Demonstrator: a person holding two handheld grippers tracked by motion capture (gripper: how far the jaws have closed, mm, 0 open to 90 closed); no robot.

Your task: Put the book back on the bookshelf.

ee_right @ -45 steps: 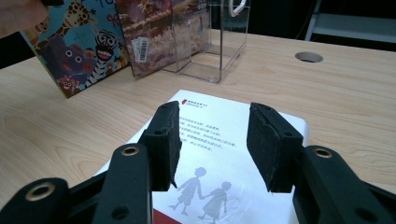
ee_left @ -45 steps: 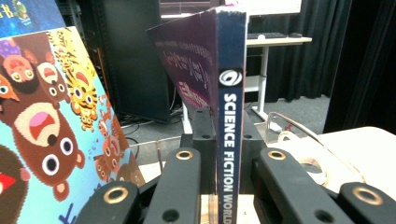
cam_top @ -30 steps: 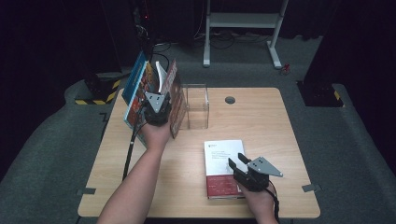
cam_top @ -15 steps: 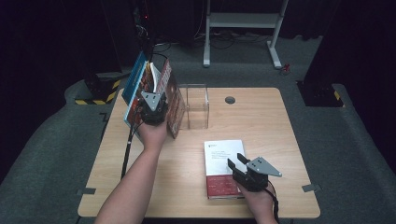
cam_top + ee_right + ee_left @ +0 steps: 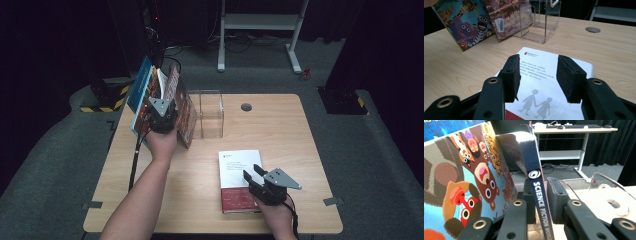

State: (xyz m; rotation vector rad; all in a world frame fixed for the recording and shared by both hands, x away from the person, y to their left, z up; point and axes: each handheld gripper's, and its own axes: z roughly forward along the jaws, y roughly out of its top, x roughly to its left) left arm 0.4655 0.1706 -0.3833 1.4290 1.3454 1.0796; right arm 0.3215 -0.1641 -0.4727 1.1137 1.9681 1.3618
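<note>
Since half second ago, our left gripper (image 5: 161, 116) barely moved, right gripper (image 5: 260, 181) slid bit right over white book (image 5: 239, 170). Left jaws clenched on dark book (image 5: 537, 192) spine, book standing tilted among picture books (image 5: 150, 97) at table's (image 5: 280, 130) left back, beside clear box (image 5: 207, 112). Right jaws wide apart, holding nothing, above white book lying flat. Dark room, grey floor (image 5: 380, 165) around.
</note>
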